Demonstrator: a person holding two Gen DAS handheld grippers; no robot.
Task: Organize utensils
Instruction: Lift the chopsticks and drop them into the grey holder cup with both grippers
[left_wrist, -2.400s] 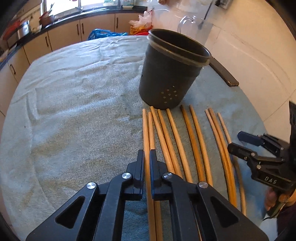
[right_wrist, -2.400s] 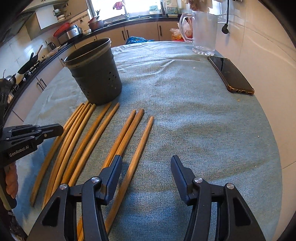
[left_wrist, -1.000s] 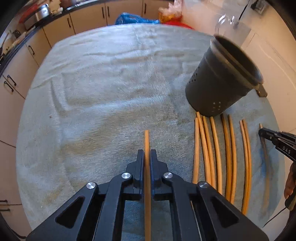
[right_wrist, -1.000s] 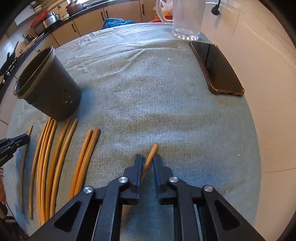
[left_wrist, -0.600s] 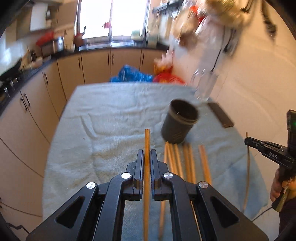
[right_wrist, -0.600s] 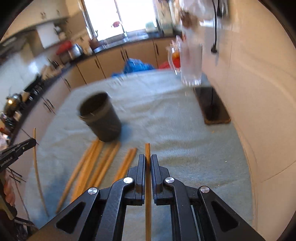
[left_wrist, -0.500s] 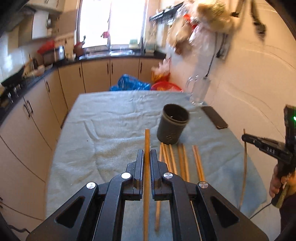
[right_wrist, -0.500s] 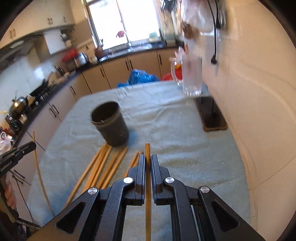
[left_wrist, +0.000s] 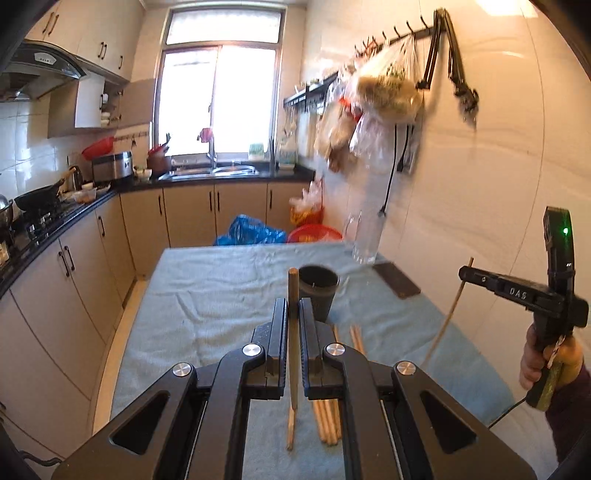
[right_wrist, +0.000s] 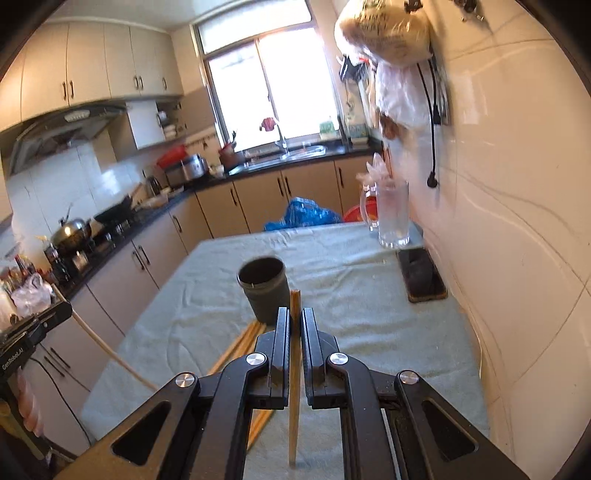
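My left gripper (left_wrist: 293, 302) is shut on a wooden chopstick (left_wrist: 292, 369) and holds it high above the cloth-covered table (left_wrist: 207, 295). My right gripper (right_wrist: 294, 311) is shut on another chopstick (right_wrist: 294, 398), also lifted well clear. The dark perforated holder (left_wrist: 317, 291) (right_wrist: 264, 291) stands upright on the cloth, ahead of and below both grippers. Several more chopsticks (left_wrist: 328, 417) (right_wrist: 240, 343) lie on the cloth in front of the holder. In the left wrist view the right gripper (left_wrist: 466, 274) shows at the right with its chopstick (left_wrist: 443, 325) hanging down.
A glass mug (right_wrist: 393, 218) and a dark phone (right_wrist: 424, 280) sit at the far right of the table beside the tiled wall. Kitchen cabinets (left_wrist: 74, 280) run along the left. A blue bag (left_wrist: 251, 232) lies beyond the table's far end.
Both grippers have risen well above the table and tipped upward, each carrying its chopstick off the cloth. The holder now looks small and far below.
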